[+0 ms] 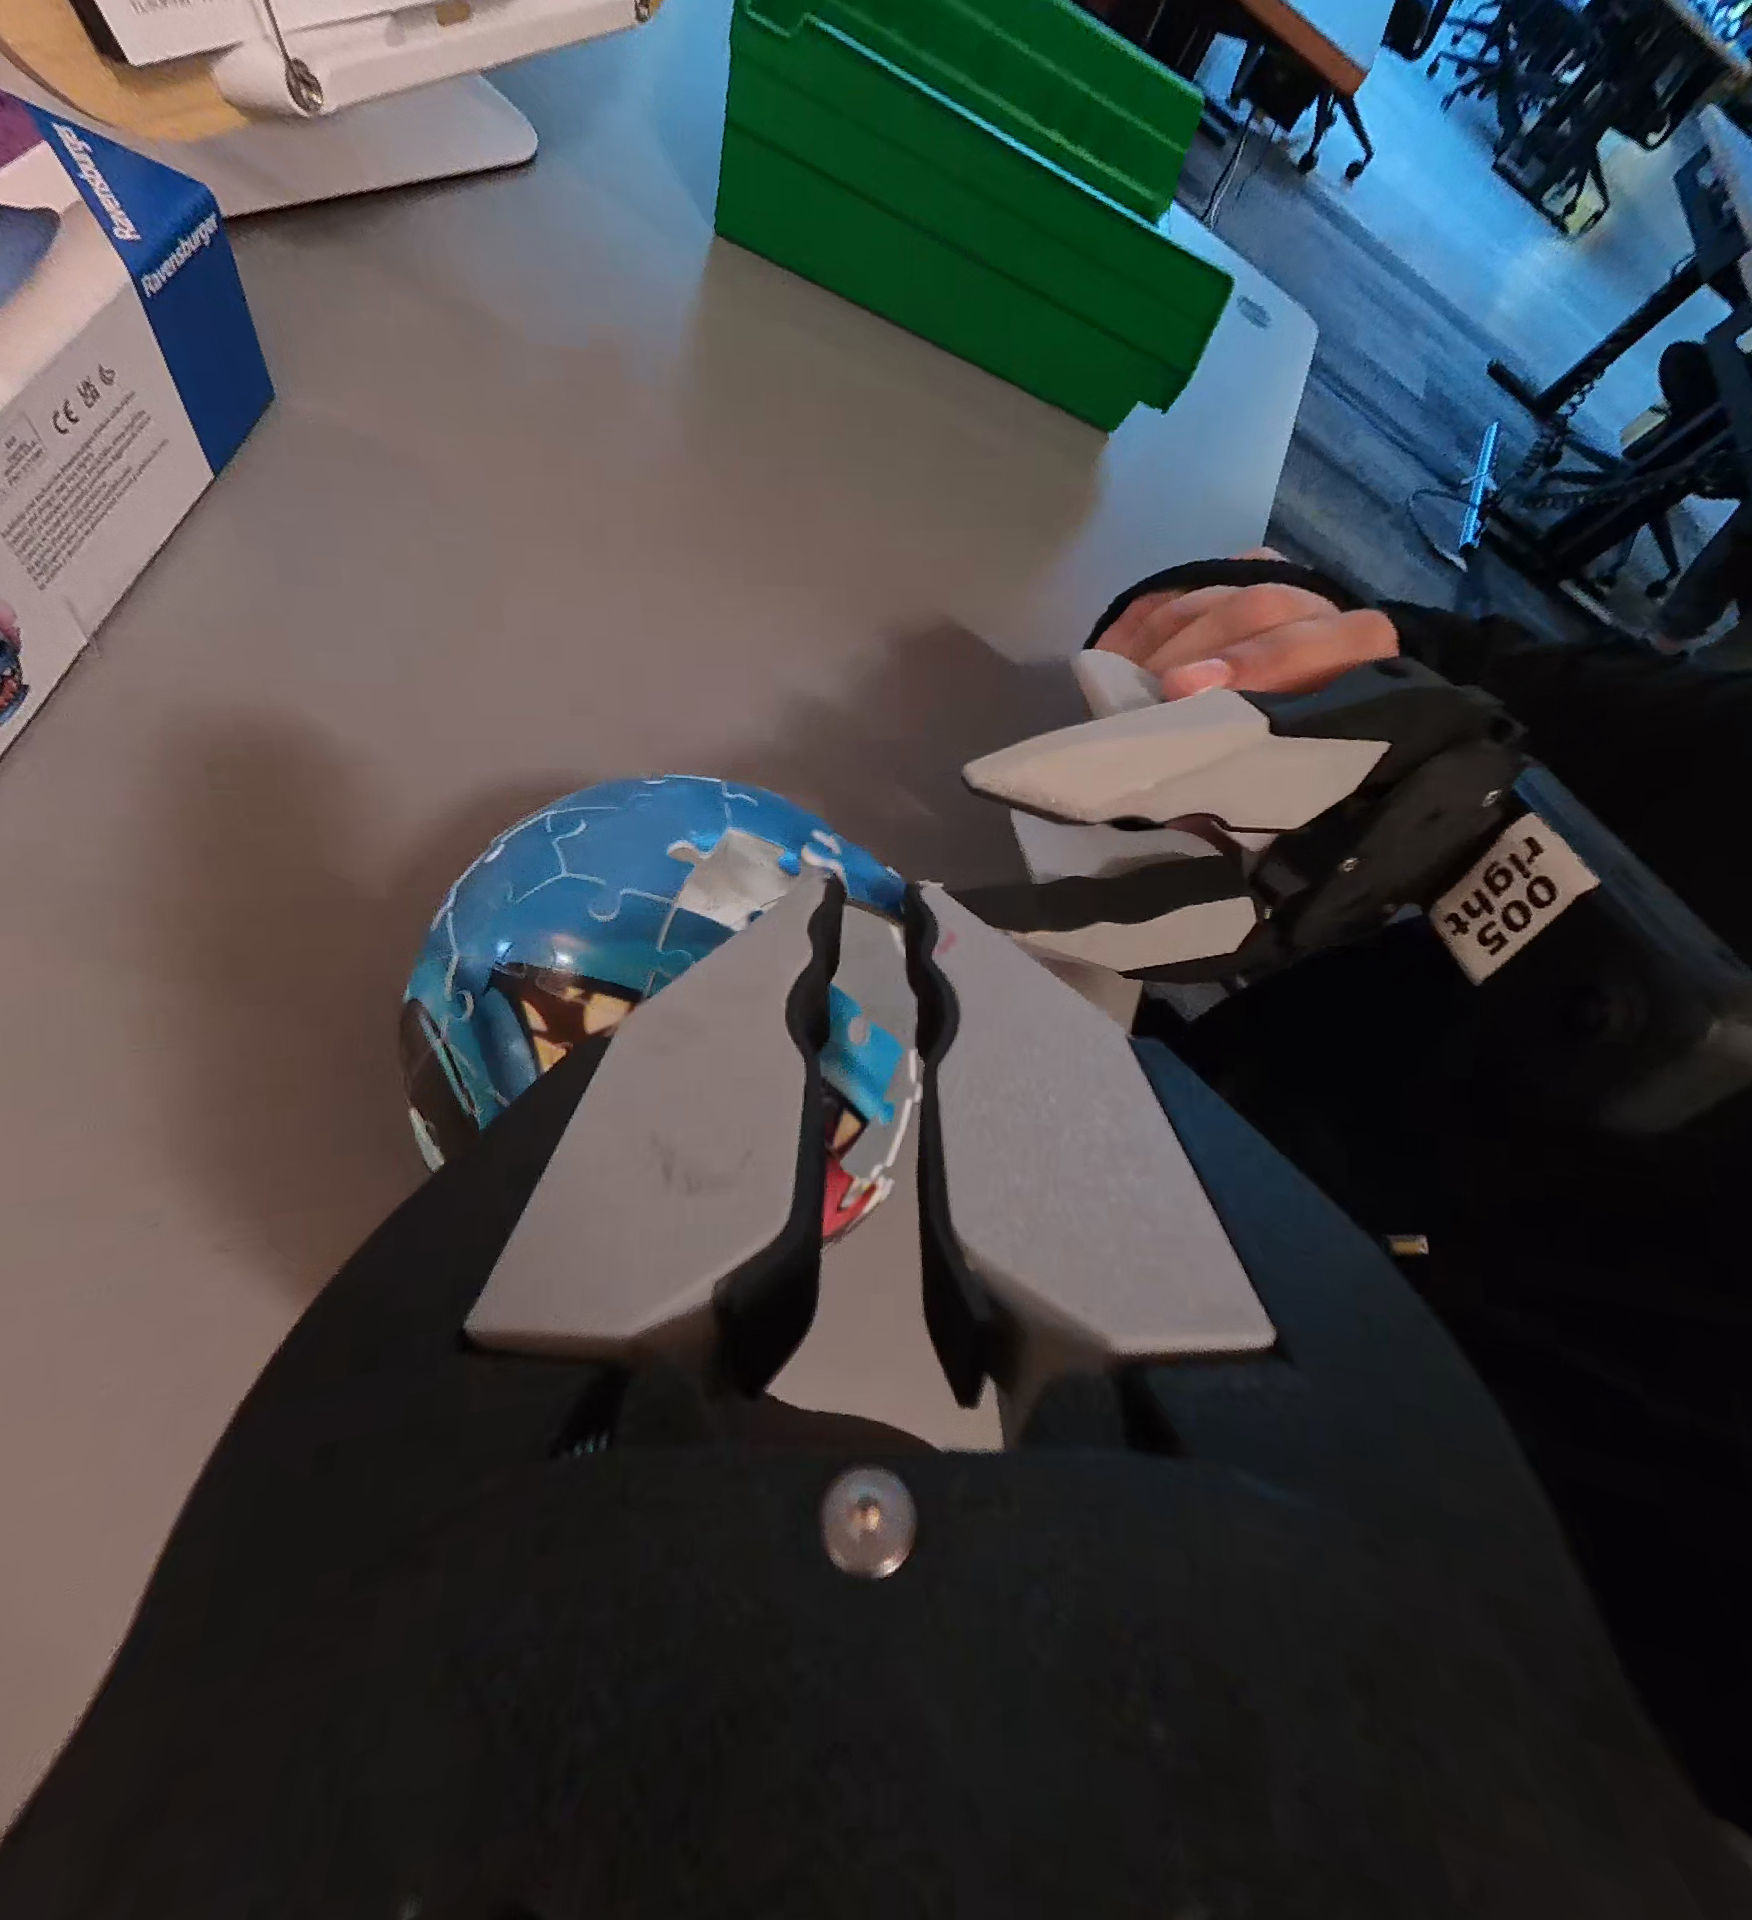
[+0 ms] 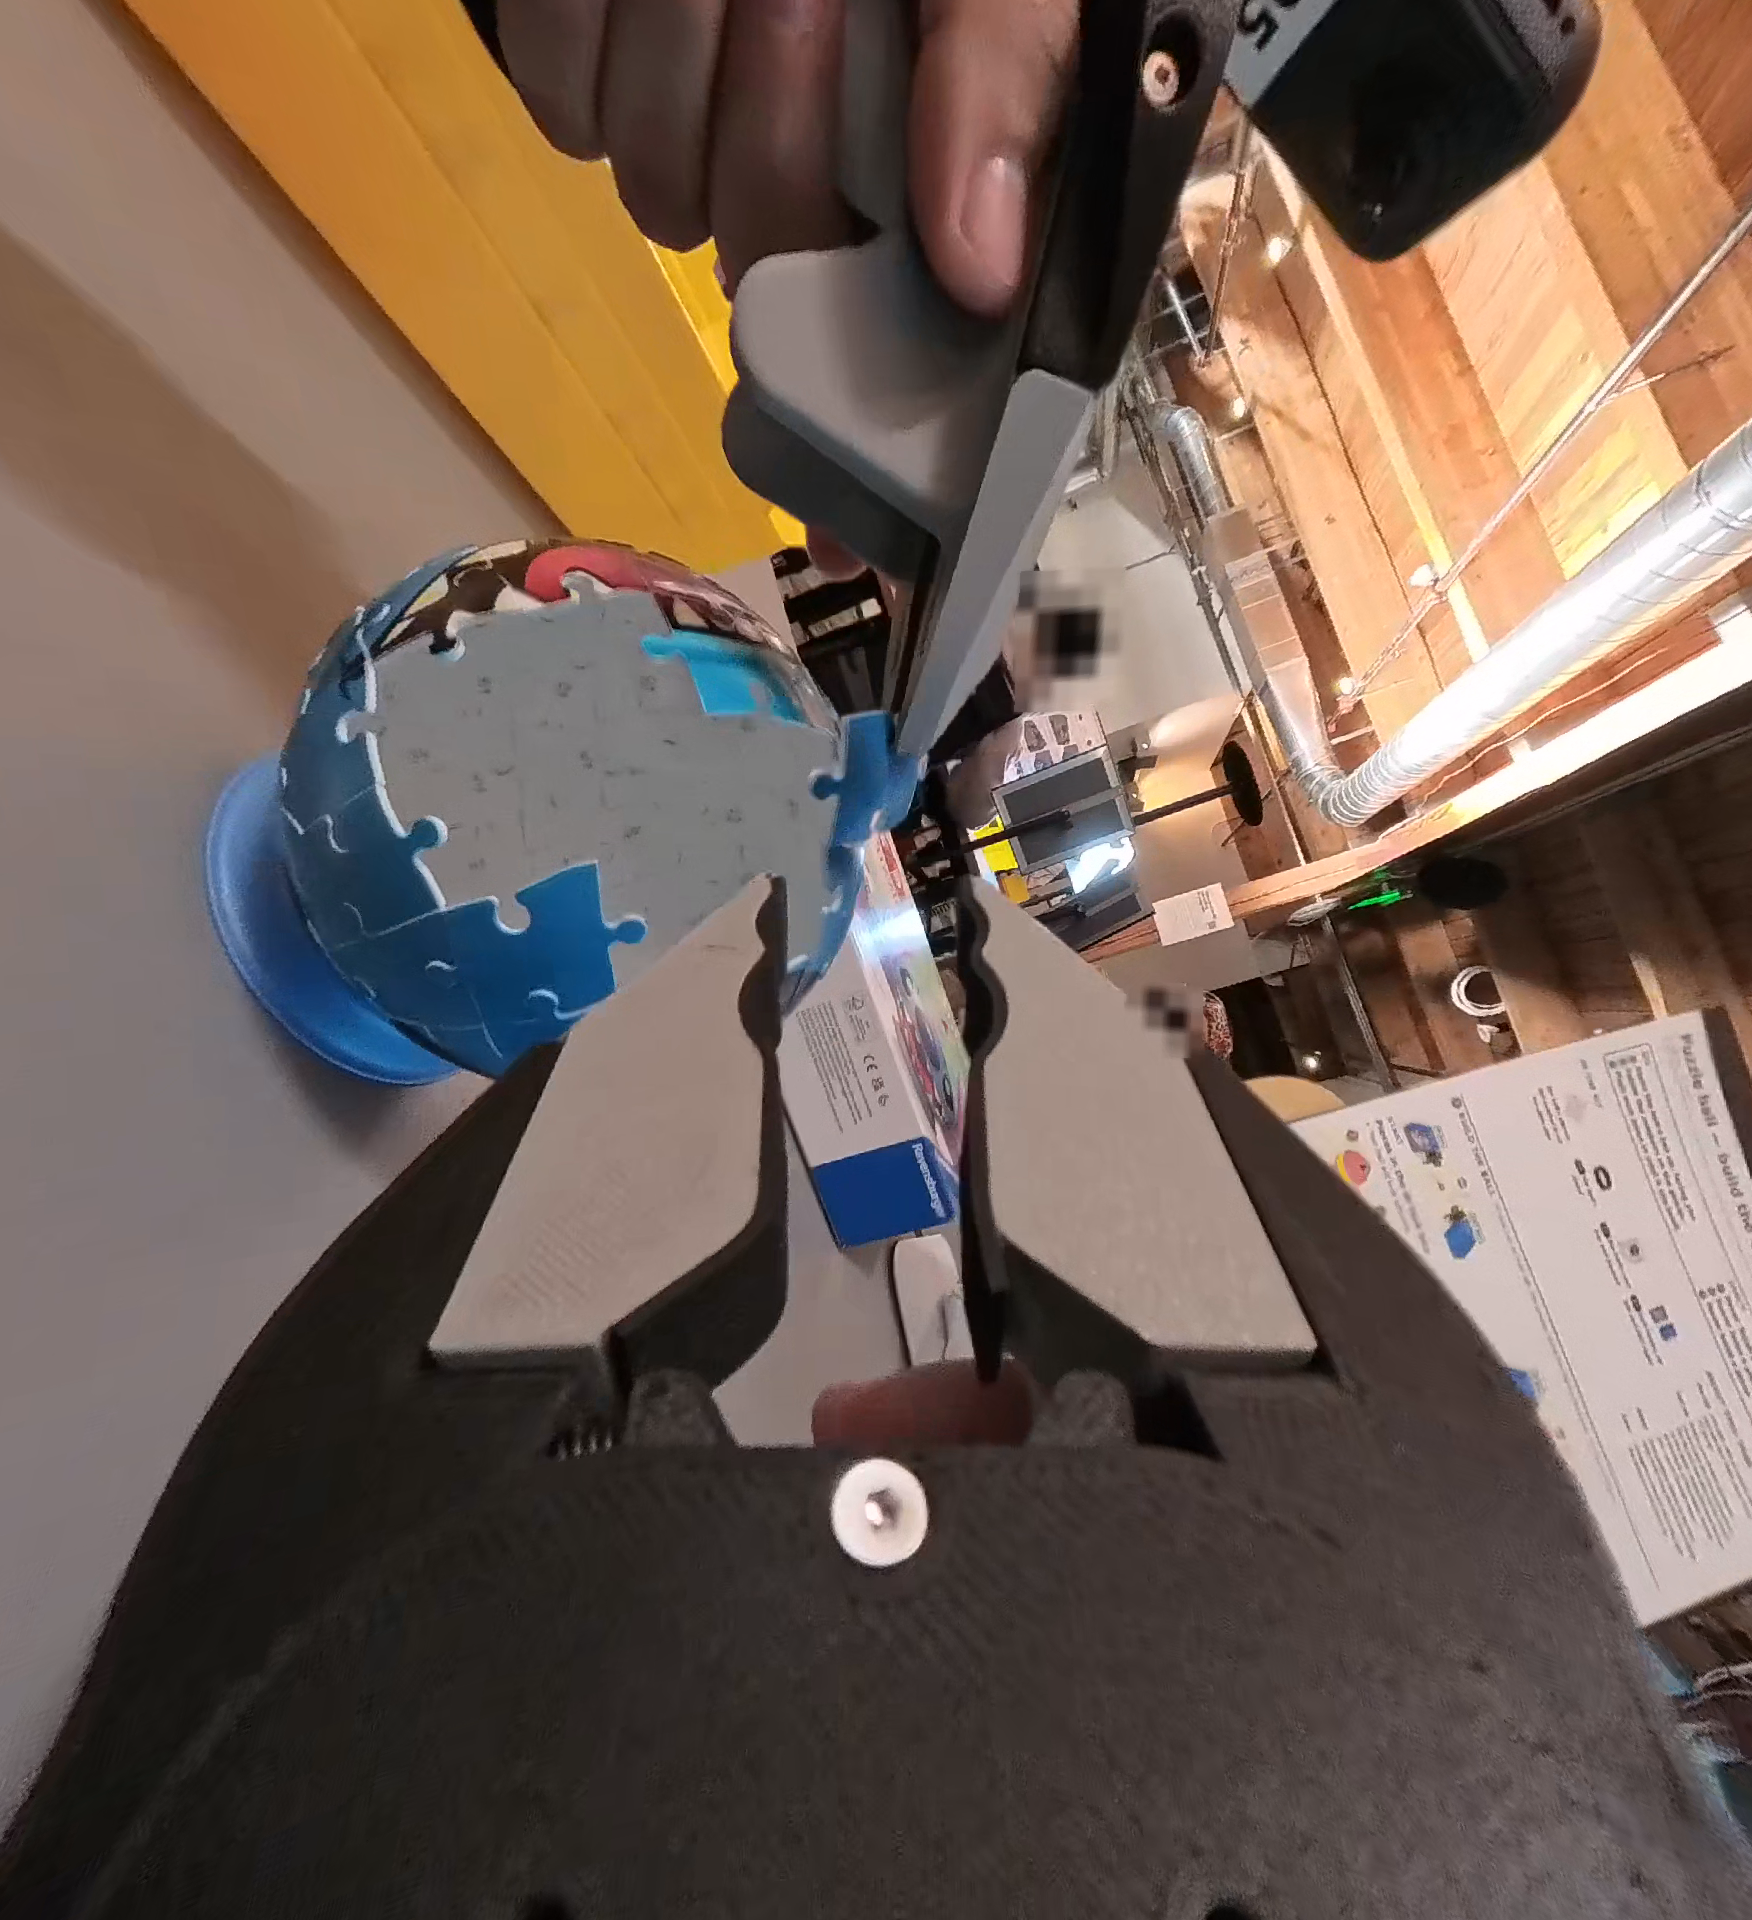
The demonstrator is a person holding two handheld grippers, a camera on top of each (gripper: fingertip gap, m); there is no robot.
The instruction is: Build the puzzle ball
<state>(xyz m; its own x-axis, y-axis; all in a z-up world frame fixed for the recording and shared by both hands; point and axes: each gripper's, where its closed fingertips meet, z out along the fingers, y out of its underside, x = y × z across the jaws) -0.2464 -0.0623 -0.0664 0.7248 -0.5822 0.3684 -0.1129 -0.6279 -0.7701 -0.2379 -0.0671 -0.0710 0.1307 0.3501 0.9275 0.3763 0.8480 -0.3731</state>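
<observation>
Nearest in the left wrist view, the left gripper (image 1: 872, 891) had its grey fingers drawn close with a narrow gap between them. Its tips sat over the upper right of the puzzle ball (image 1: 581, 935). From the right wrist view, those tips touched a loose blue puzzle piece (image 2: 877, 774) at the rim of the ball's unfinished gap. I could not tell whether the fingers pinched the piece or only pressed on it.

The right gripper (image 2: 872, 883) was spread, with nothing between its fingers, just beside the ball's lower side.

The ball, being round, had no long axis. It stood upright on a blue ring stand (image 2: 259, 935) on the grey table (image 1: 539, 520). Its large grey unfinished patch faced the right gripper, and the printed face pointed away from it.

A hand (image 1: 1256, 634) held the right gripper close to the right of the ball, crowding that side.

Farther left lay the puzzle box (image 1: 72, 416), well apart from the ball. Bare tabletop stretched beyond the ball to stacked green bins (image 1: 955, 187) near the far right corner. The table edge ran down the right side just past them. A white stand base (image 1: 384, 114) sat at the far left. A printed instruction sheet (image 2: 1578, 1299) stood beyond the box.
</observation>
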